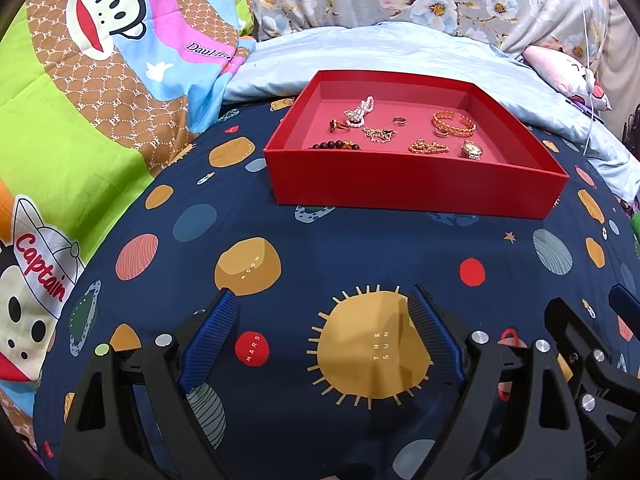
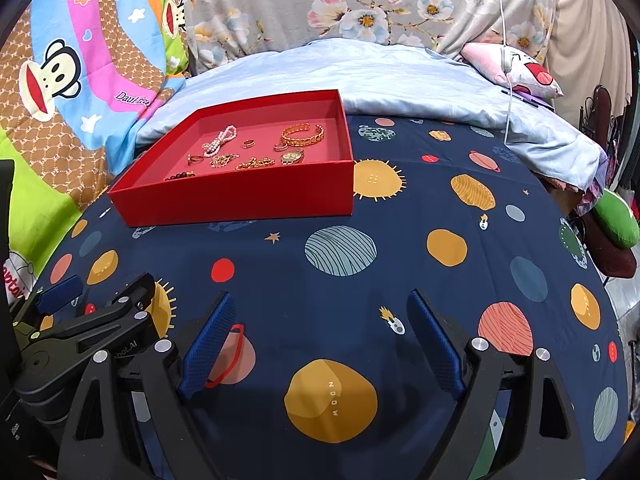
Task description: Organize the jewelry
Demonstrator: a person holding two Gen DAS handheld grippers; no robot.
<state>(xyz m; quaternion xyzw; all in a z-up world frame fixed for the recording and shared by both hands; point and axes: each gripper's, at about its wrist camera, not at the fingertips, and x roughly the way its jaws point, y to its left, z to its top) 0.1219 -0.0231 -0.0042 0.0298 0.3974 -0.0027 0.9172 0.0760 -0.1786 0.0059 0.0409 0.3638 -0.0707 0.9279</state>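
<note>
Both grippers wide open and empty, resting low over the planet-print bedsheet of the bed. From the left gripper: red tray ahead and slightly to the right, well apart. From the right gripper: same tray ahead and to the left, also well apart. Inside, loose jewelry: pearl bracelet, gold cuff bangle, watch, dark bead bracelet near the front wall. Probably left gripper better placed for the beads, right for the watch. Tray long side across the reach.
</note>
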